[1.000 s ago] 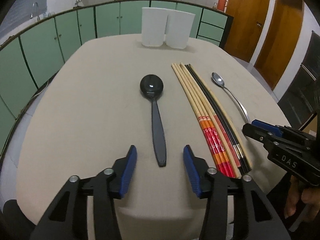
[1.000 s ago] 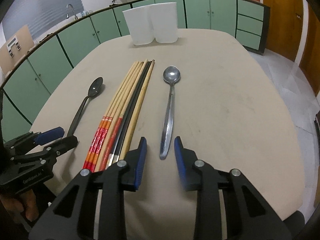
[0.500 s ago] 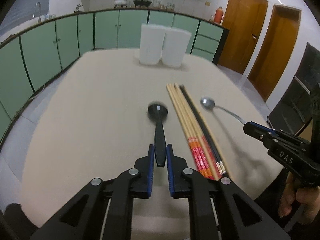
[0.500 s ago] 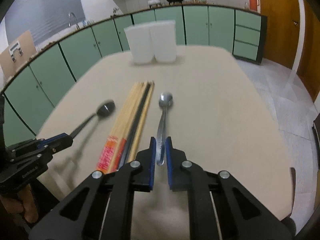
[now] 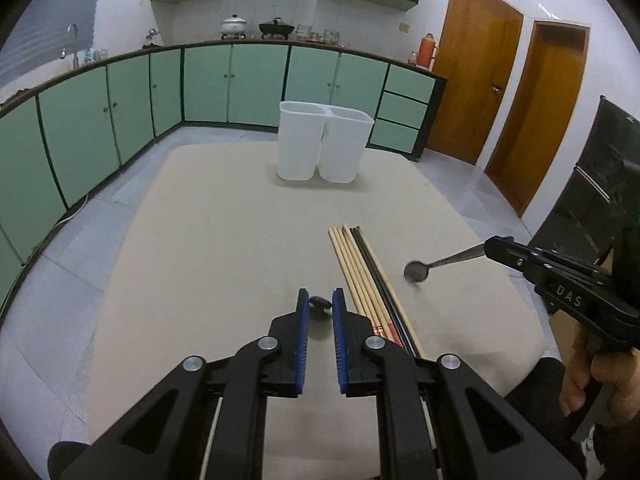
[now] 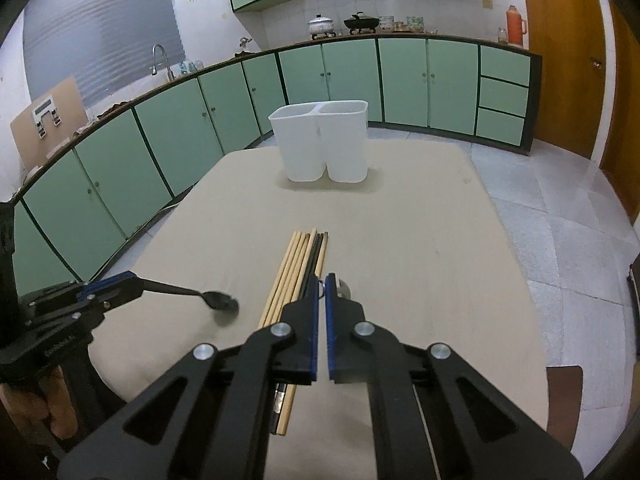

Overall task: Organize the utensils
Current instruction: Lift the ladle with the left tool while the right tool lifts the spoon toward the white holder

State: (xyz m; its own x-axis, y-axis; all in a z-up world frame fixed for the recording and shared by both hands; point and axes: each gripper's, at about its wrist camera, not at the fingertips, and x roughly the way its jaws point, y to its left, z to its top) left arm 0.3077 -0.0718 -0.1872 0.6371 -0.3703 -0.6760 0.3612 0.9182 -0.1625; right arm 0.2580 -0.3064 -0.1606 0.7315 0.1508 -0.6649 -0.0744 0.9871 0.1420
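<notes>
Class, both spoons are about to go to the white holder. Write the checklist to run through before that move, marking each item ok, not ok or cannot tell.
1. Left gripper shut on black spoon: ok.
2. Right gripper shut on metal spoon: ok.
3. Both spoons lifted off the table: ok.
4. White holder upright, both compartments open: ok.
5. Compartments empty: cannot tell.
6. Chopsticks lying flat, below the carried spoons: ok.

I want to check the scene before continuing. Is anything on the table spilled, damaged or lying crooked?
Nothing stands out. The chopsticks lie in one neat bundle on the table, and the white holder stands upright at the far end. The black spoon and the metal spoon are each held in a tool, lifted.
</notes>
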